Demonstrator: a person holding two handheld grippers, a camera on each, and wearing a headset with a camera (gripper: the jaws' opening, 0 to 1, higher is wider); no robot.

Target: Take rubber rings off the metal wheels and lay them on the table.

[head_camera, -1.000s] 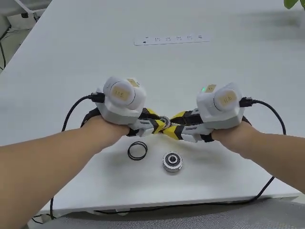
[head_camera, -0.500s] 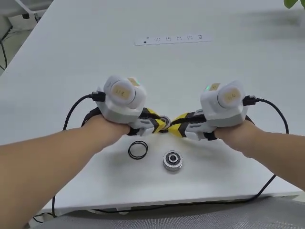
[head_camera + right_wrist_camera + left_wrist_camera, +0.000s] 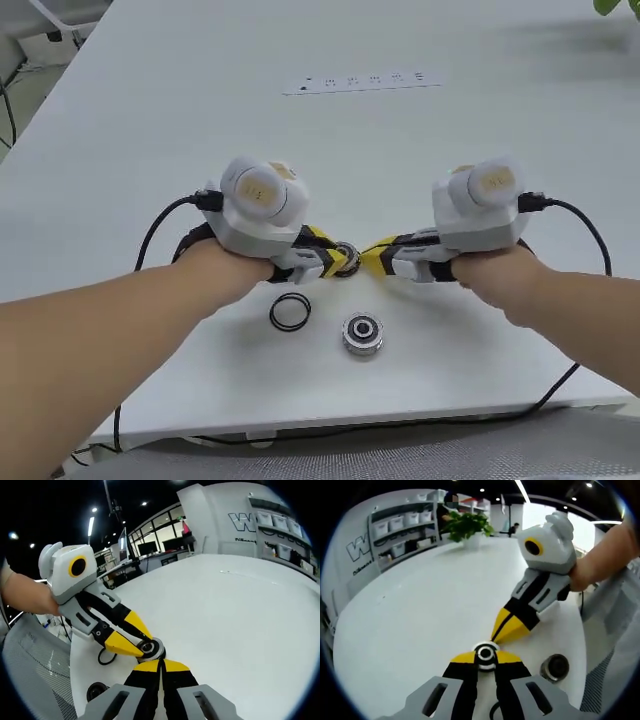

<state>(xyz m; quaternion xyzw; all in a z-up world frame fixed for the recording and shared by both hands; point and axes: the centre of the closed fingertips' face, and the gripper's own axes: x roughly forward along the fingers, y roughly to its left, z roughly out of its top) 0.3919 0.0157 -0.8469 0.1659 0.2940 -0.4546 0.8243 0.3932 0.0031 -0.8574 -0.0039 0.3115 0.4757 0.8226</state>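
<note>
Count: two grippers, two wheels, one power strip (image 3: pixel 360 82), two cables (image 3: pixel 158 228).

Rings: one black loop, the ring (image 3: pixel 289 313), lies flat on the table (image 3: pixel 150 130). Its outline looks doubled, and I cannot tell whether it is one ring or two stacked.

Left gripper (image 3: pixel 334 262): fingers narrow, clamped on the held wheel (image 3: pixel 485 654) above the table, between the two grippers.

Right gripper (image 3: pixel 161 663): fingers pressed together, with the tips at the rim of the held wheel. I cannot tell whether any rubber is pinched between them.

Loose wheel (image 3: pixel 362 334): stands on the table near the front edge, just right of the ring and apart from it. Both lie nearer the person than the grippers.

Change over the last second: the right gripper has drawn off to the right and rolled, so its tips now sit beside the held wheel rather than overlapping it. The left gripper, ring and loose wheel are in the same places.
</note>
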